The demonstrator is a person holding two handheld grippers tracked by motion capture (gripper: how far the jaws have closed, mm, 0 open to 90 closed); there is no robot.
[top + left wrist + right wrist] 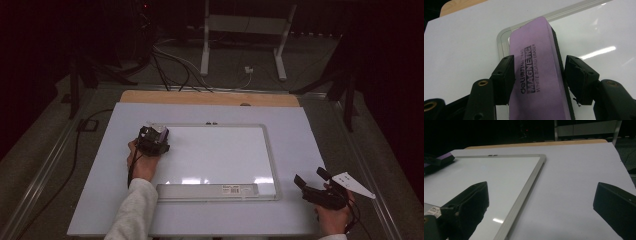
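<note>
Left gripper (pixel 537 77) jaws apparently pinch purple eraser (pixel 539 75) on whiteboard (pixel 220 150); right gripper (pixel 541 202) jaws wide.

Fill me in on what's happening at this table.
A person works with a gripper in each hand. The left gripper has a purple eraser between its jaws, lying at the far left corner of the whiteboard, which looks clean. The right gripper is open and empty, off the board's near right corner.

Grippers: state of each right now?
Left gripper: eraser between its jaws on the whiteboard; left pad touches, right side shows a slight gap, so grip cannot be told.
Right gripper: open, empty.
</note>
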